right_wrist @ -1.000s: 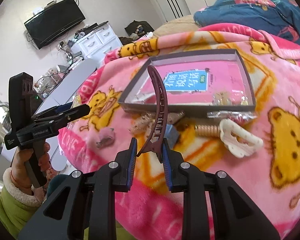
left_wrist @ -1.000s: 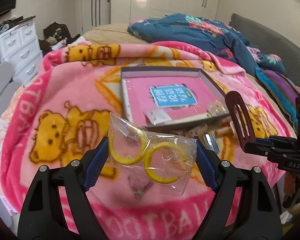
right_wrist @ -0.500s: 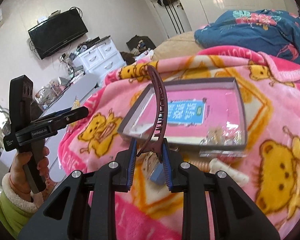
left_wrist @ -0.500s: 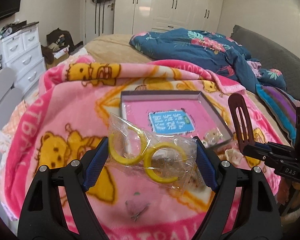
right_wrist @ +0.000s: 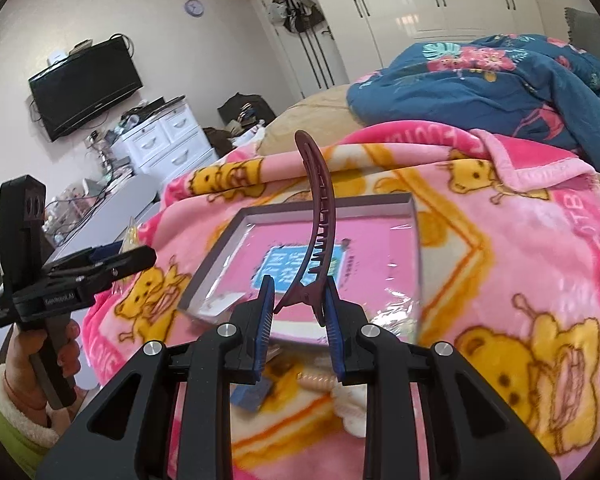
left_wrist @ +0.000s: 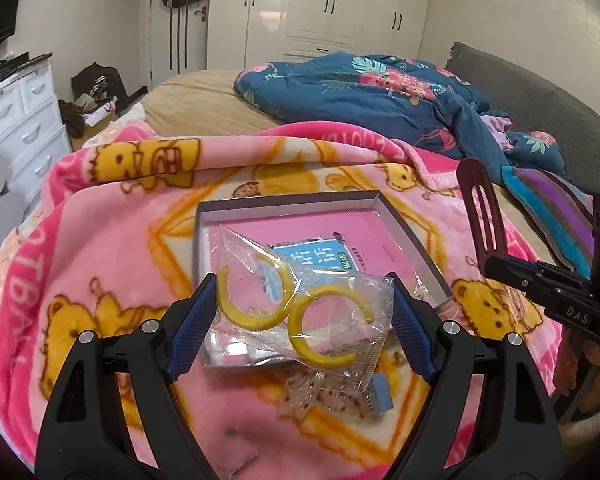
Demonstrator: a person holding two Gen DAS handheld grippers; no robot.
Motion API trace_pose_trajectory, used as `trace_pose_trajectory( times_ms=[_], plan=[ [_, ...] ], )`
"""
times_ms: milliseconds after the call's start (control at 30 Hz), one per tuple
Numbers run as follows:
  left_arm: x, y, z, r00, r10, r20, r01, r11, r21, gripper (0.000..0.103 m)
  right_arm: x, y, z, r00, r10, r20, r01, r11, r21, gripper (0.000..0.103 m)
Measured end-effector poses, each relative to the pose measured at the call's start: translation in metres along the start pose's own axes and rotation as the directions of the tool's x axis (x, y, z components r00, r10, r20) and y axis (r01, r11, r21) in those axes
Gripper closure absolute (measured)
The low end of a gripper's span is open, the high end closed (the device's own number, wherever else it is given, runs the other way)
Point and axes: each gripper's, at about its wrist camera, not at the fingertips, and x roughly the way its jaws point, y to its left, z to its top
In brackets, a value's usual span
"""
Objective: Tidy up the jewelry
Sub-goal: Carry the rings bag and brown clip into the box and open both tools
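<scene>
My left gripper (left_wrist: 300,320) is shut on a clear plastic bag (left_wrist: 332,356) that holds two yellow hoop earrings (left_wrist: 252,300), held in the air over the near edge of a shallow grey tray (left_wrist: 284,205) with a pink floor. A dark red hair clip (right_wrist: 320,216) stands upright in my right gripper (right_wrist: 300,312), which is shut on its base above the tray (right_wrist: 332,204). In the left wrist view the clip (left_wrist: 482,216) rises at the right. More jewelry lies on the pink blanket (left_wrist: 112,248) before the tray: a speckled clip (left_wrist: 300,390), a blue piece (left_wrist: 380,392).
The pink bear blanket (right_wrist: 520,280) covers a bed with a blue floral quilt (left_wrist: 380,96) behind. A white dresser (right_wrist: 164,136) and a wall television (right_wrist: 84,84) stand at the left. A person's hand in a green sleeve (right_wrist: 28,360) holds the left gripper.
Both grippers have risen and moved forward toward the tray with their loads. The tray now lies right under the bag and the clip.
</scene>
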Motion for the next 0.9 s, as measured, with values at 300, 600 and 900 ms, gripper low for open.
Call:
trace_pose_trajectory(
  times_ms=[300,600,900],
  plan=[
    [0.035,-0.014,0.008,0.999,-0.013,-0.035,0.014,1.000,0.016,0.029,0.013,-0.024,0.008,0.999,-0.047,-0.021,0.048,0.999,0.019,0.080],
    [0.074,-0.022,0.004,0.996,-0.014,-0.094,0.016,1.000,0.024,0.029,0.042,-0.041,0.004,0.992,-0.086,-0.089,0.088,0.996,0.016,0.080],
    [0.100,-0.021,-0.006,0.990,-0.007,-0.141,0.010,1.000,0.018,0.029,0.063,-0.050,0.002,0.986,-0.107,-0.126,0.110,0.994,0.016,0.080]
  ],
)
